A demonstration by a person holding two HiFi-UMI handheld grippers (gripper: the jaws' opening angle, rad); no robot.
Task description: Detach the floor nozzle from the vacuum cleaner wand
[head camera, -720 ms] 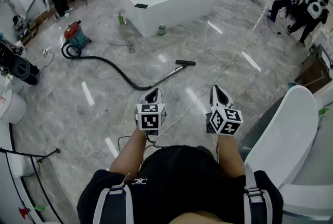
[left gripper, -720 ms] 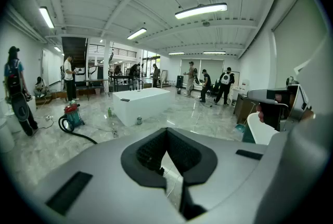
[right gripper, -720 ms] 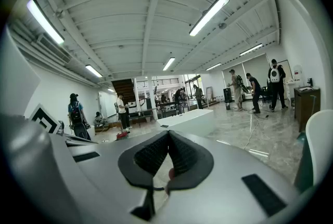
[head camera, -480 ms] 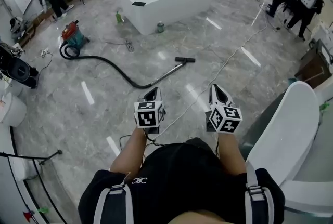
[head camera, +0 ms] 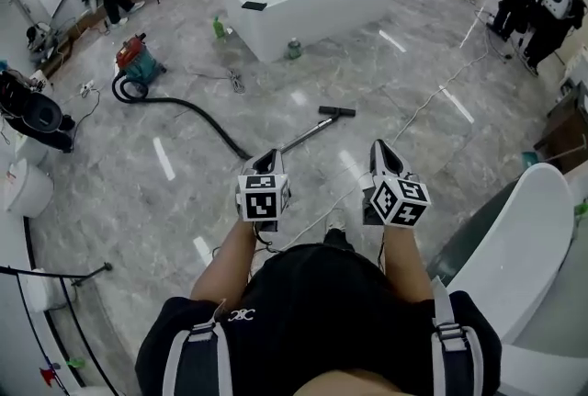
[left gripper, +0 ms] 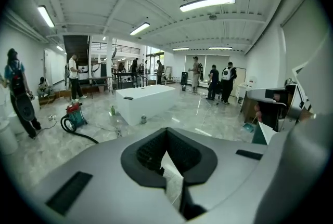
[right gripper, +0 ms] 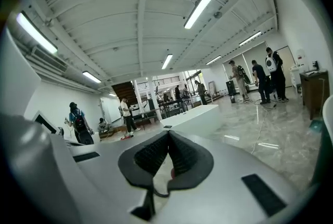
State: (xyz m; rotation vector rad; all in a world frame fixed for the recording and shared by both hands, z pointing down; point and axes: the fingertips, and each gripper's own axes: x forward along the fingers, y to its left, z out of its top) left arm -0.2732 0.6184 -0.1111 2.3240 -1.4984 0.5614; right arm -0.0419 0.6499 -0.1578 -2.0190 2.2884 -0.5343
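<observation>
The floor nozzle (head camera: 336,111) lies on the grey floor (head camera: 129,201), beyond both grippers, on a slim metal wand (head camera: 305,133). Both parts look rigid and light, best gripped either side of the joint. The left gripper (head camera: 268,161) and right gripper (head camera: 384,153), jaws together and empty, point forward from outstretched forearms.

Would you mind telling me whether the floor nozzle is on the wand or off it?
On: in the head view the black floor nozzle sits joined to the far end of the wand.
</observation>
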